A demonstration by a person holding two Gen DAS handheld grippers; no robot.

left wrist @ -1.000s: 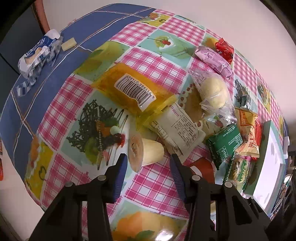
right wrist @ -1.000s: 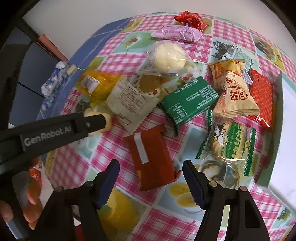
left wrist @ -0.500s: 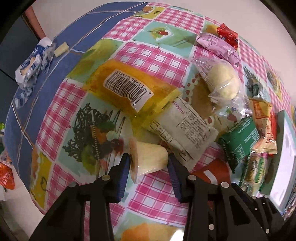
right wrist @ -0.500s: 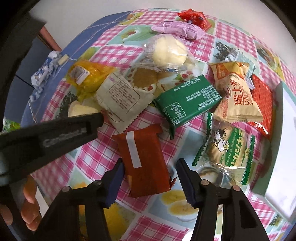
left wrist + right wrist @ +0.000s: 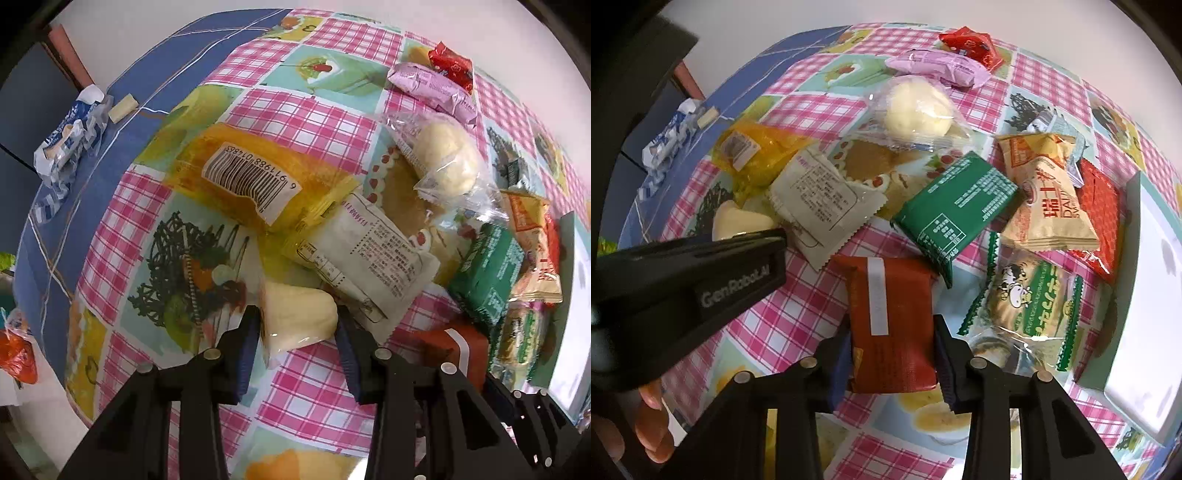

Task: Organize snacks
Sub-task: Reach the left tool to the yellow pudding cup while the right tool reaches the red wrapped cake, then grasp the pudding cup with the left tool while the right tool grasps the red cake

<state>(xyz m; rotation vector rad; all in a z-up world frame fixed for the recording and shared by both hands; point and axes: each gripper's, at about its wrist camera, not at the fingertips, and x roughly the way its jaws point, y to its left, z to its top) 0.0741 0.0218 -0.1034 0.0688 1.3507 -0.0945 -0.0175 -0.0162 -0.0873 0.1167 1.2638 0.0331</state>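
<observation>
Several wrapped snacks lie on a checked tablecloth. My left gripper point(image 5: 297, 343) is closed around a pale yellow jelly cup point(image 5: 299, 317) lying on its side; both pads touch it. The cup also shows in the right wrist view point(image 5: 738, 221), partly behind the left gripper's body point(image 5: 683, 291). My right gripper point(image 5: 892, 354) is closed around a brown-red snack packet point(image 5: 890, 325) on the cloth, pads against its sides. That packet's corner shows in the left wrist view point(image 5: 454, 343).
Beyond lie a yellow packet point(image 5: 258, 181), a white packet point(image 5: 820, 199), a green packet point(image 5: 956, 210), a round bun in clear wrap point(image 5: 916, 110), a cow-print packet point(image 5: 1030, 302), a beige packet point(image 5: 1045, 210). A white tray point(image 5: 1145, 295) stands at right. A blue-white wrapper point(image 5: 66, 144) lies far left.
Both grippers moved forward and down and narrowed. The left now straddles and touches the jelly cup; the right now clasps the brown-red packet.
</observation>
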